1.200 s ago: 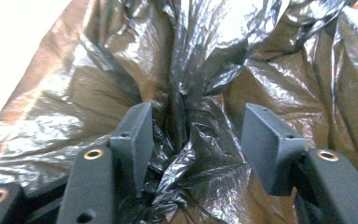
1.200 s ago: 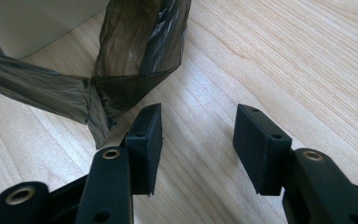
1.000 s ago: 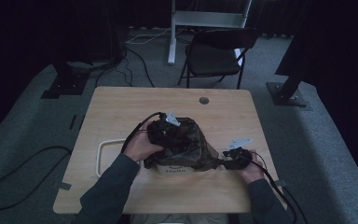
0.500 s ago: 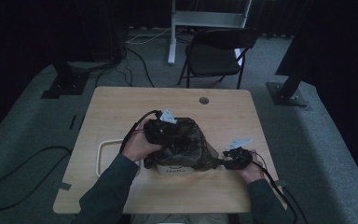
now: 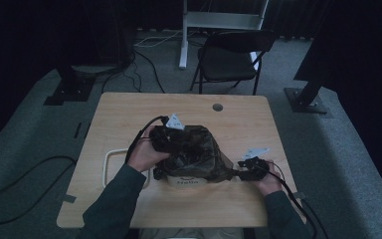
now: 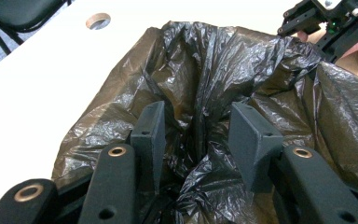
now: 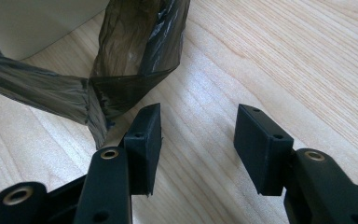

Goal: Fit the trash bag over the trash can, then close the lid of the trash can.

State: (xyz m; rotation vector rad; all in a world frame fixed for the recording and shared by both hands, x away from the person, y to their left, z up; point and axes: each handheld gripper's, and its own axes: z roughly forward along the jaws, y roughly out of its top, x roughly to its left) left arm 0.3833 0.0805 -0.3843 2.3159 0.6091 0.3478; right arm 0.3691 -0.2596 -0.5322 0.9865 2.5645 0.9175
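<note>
A dark, crumpled plastic bag [image 5: 196, 152] is draped over a white box [image 5: 186, 182] in the middle of the table [image 5: 129, 119]. My left gripper [image 5: 180, 143] is pushed down into the bag's top. In the left gripper view its jaws [image 6: 196, 126] stand apart with loose folds of the bag [image 6: 205, 70] between them. The jaws have been closing within the last second, and the pads do not clearly press the plastic. My right gripper [image 5: 238, 174] lies low at the bag's right side. Its jaws [image 7: 198, 126] are open over bare wood, with a bag corner [image 7: 130, 60] just outside one jaw.
A white loop-shaped frame [image 5: 107, 169] lies on the table to the left of the box. A round cable hole [image 5: 217, 107] sits near the far edge. A black folding chair [image 5: 234, 55] stands beyond the table. Cables trail from both grippers.
My left gripper has shifted slightly left and toward the table's far side on top of the bag. The right gripper has kept still.
</note>
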